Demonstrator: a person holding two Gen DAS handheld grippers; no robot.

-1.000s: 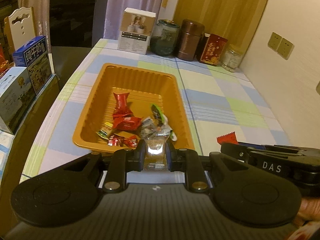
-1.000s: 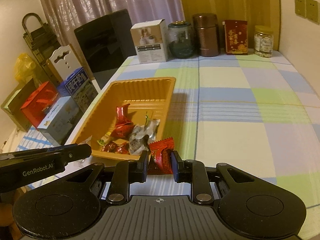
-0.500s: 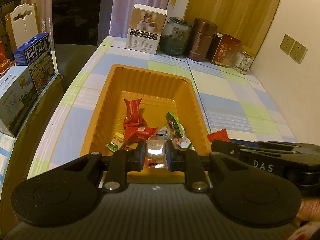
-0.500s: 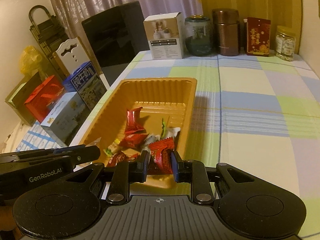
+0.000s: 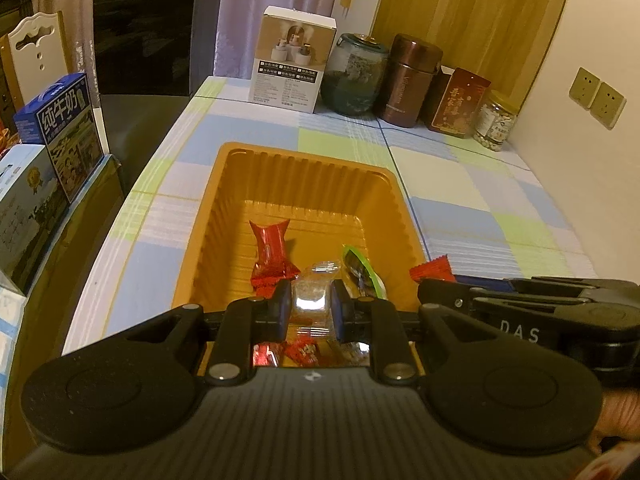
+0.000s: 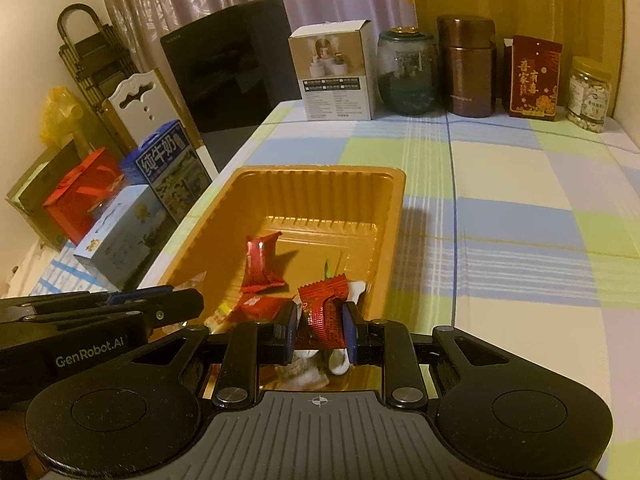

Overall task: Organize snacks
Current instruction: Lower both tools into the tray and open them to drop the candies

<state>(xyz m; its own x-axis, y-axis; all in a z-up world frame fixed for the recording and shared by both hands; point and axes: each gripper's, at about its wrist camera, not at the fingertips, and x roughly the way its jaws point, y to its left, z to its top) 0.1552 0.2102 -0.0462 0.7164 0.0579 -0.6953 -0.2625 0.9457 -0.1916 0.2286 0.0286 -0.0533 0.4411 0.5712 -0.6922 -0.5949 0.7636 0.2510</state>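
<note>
Both claws have come forward from the near desk edge and now hang over the orange tray (image 5: 224, 216). Left claw (image 5: 310, 310) is clamped on a clear-wrapped snack (image 5: 310, 294) above the tray's near end; right claw (image 6: 320, 326) is clamped on a red-wrapped snack (image 6: 324, 306) above the near right corner. Inside the tray lie a tall red packet (image 5: 272, 250), a green-edged packet (image 5: 358, 266) and smaller red sweets (image 5: 304, 350). Around it spreads the checked desk (image 6: 500, 208), with a white box (image 6: 338, 72), a glass jar (image 6: 406, 70), a brown canister (image 6: 468, 68) and a red tin (image 6: 534, 78) at the far edge.
</note>
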